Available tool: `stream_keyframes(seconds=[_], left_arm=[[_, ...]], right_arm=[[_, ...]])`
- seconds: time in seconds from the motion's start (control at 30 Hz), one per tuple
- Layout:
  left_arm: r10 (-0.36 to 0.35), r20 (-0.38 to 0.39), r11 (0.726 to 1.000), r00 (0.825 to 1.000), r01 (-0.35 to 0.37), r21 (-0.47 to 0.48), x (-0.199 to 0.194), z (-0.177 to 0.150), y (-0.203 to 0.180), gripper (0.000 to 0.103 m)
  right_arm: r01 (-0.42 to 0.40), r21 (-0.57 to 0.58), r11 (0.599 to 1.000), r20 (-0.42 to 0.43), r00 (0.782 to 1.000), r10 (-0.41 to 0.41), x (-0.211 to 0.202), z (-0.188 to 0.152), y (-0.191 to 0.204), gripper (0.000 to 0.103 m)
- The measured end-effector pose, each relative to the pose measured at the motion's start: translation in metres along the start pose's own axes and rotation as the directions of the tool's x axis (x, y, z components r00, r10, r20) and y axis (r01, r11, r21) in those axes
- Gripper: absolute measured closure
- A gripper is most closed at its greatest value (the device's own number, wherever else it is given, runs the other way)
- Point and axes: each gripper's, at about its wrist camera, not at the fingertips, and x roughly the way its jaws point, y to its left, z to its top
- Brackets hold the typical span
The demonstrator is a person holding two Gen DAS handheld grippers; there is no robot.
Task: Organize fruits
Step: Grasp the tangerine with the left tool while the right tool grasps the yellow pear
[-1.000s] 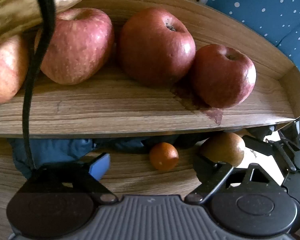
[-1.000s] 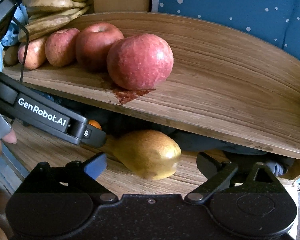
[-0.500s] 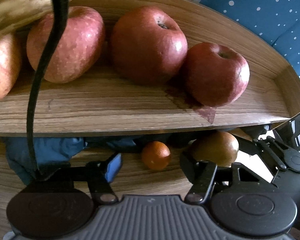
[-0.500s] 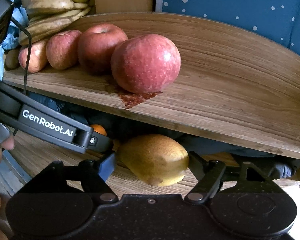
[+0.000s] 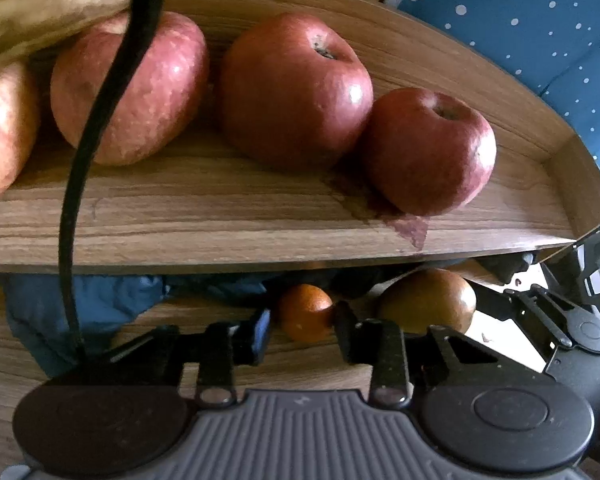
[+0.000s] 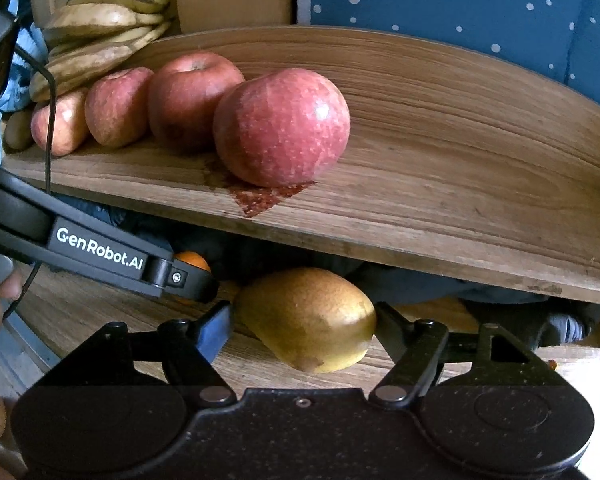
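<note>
Right tool closed round pear, firm, smooth, bruisable: grip belly; left tool nearly closed round light mandarin, contact unclear.

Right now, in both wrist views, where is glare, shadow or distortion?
Left wrist view: white glare spots on the big dark-red apple; the small orange tangerine lies in the wooden shelf's shadow. Right wrist view: fisheye bends the shelf edge; the yellow-brown pear is lit.

Left gripper jaws flank the small orange under the wooden shelf. Pear at its 3 o'clock. Apples rest on the shelf at 12.
</note>
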Motion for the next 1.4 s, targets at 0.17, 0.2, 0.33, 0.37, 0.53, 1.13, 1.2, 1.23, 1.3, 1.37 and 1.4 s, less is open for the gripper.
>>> stream_keyframes(seconds=[0.17, 0.2, 0.33, 0.37, 0.53, 1.13, 1.2, 1.23, 1.3, 1.37, 1.4], left_arm=[[-0.002, -0.007, 1.000, 1.000, 0.002, 0.003, -0.003, -0.006, 0.000, 0.068], [-0.002, -0.008, 1.000, 1.000, 0.002, 0.004, -0.004, -0.007, 0.000, 0.068], [-0.002, -0.015, 1.000, 1.000, 0.002, 0.002, -0.006, -0.010, -0.001, 0.068], [-0.002, -0.017, 1.000, 1.000, 0.002, 0.002, -0.007, -0.012, -0.001, 0.068], [-0.001, -0.012, 1.000, 1.000, 0.001, -0.001, -0.011, -0.014, -0.001, 0.068], [0.012, -0.008, 1.000, 1.000, -0.012, -0.013, -0.011, -0.011, 0.002, 0.068], [0.012, -0.007, 1.000, 1.000, -0.013, -0.014, -0.012, -0.010, 0.003, 0.068], [0.012, -0.007, 1.000, 1.000, -0.012, -0.014, -0.012, -0.010, 0.004, 0.068], [0.012, -0.004, 1.000, 1.000, -0.012, -0.013, -0.014, -0.010, 0.005, 0.068], [0.013, -0.001, 1.000, 1.000, -0.013, -0.012, -0.017, -0.010, 0.005, 0.068], [0.013, 0.000, 1.000, 1.000, -0.013, -0.011, -0.018, -0.010, 0.006, 0.068]], right_arm=[[0.004, 0.018, 1.000, 0.002, 1.000, -0.004, -0.004, -0.002, -0.002, 0.030], [0.004, 0.019, 1.000, 0.002, 1.000, -0.004, -0.005, -0.001, -0.002, 0.030], [0.008, 0.029, 1.000, 0.006, 1.000, -0.008, -0.008, -0.002, -0.003, 0.034], [0.009, 0.030, 0.999, 0.007, 1.000, -0.009, -0.008, -0.003, -0.003, 0.035], [0.008, 0.024, 1.000, 0.006, 1.000, -0.008, -0.007, -0.001, -0.003, 0.036], [-0.036, -0.047, 0.998, -0.014, 0.999, 0.036, 0.022, 0.005, -0.001, 0.033], [-0.039, -0.048, 0.998, -0.008, 0.999, 0.039, 0.025, 0.006, -0.003, 0.035], [-0.035, -0.051, 0.998, -0.006, 0.999, 0.035, 0.026, 0.006, -0.003, 0.036], [-0.036, -0.049, 0.998, -0.001, 0.999, 0.036, 0.026, 0.006, -0.003, 0.037], [-0.041, -0.041, 0.998, 0.007, 0.999, 0.041, 0.025, 0.005, -0.004, 0.039], [-0.041, -0.038, 0.998, 0.010, 0.999, 0.041, 0.024, 0.004, -0.004, 0.040]])
